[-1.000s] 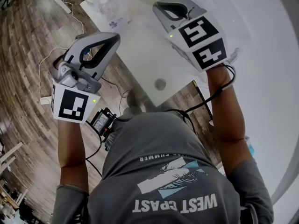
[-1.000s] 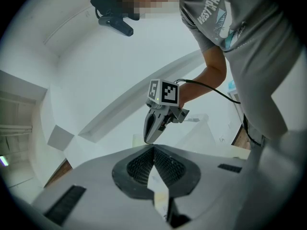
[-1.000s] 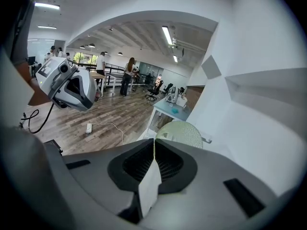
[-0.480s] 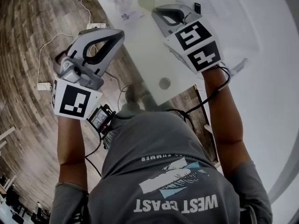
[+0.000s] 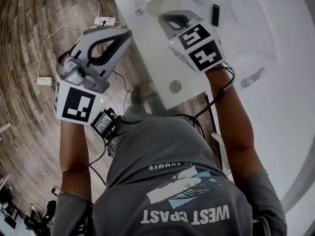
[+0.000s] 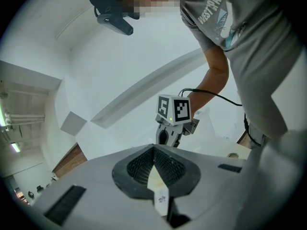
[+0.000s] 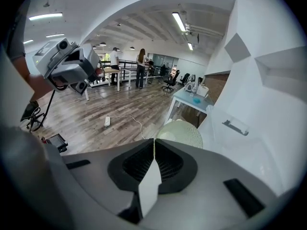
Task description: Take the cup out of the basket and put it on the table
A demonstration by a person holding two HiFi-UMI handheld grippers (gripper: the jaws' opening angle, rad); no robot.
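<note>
Head view: two grippers. The left gripper [image 5: 123, 32] is over the wooden floor [image 5: 34, 43]. The right gripper [image 5: 166, 17] is over the white table [image 5: 157, 65], near one pale basket [image 5: 160, 4].

Left gripper view: the jaws are pressed together, with nothing between them.

Right gripper view: the jaws are also together. The basket is just ahead, and I cannot tell if the cup is inside. Behind it is an open office room.

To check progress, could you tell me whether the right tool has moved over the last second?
Yes: the right tool has shifted slightly left in the head view, nearer the round grey grommet.
</note>
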